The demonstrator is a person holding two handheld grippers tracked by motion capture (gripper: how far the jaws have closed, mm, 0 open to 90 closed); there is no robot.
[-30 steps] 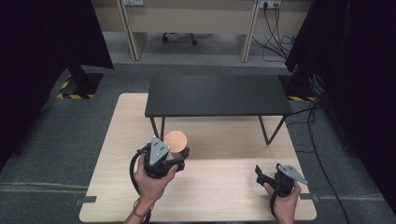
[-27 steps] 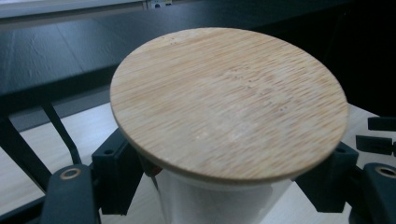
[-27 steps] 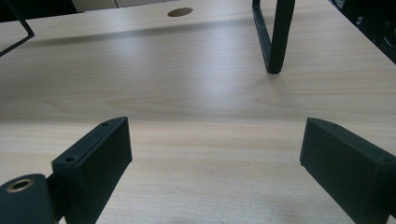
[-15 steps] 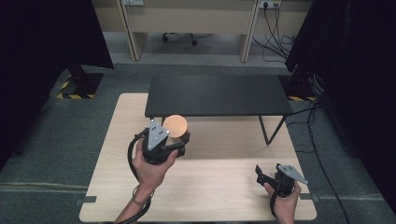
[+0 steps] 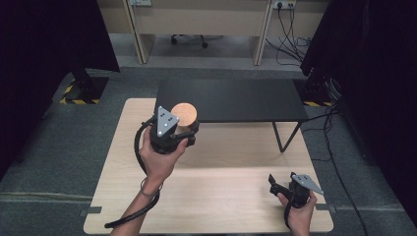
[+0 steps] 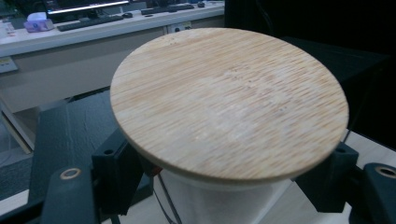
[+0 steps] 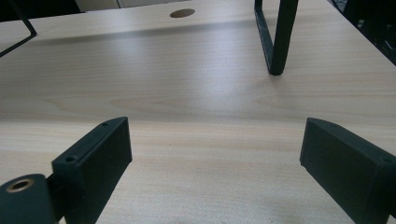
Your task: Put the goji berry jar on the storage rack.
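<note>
L tongs round lidded jar

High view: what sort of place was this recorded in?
Probably an office or lab set up for recording. A light wooden table stands on grey carpet, desks with wall sockets and trailing cables line the back, and black curtains screen both sides.

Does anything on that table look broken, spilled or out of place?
Nothing stands out. The left tongs hold a white jar with a wooden lid, upright and intact. The right tongs are open over the bare wooden table.
</note>
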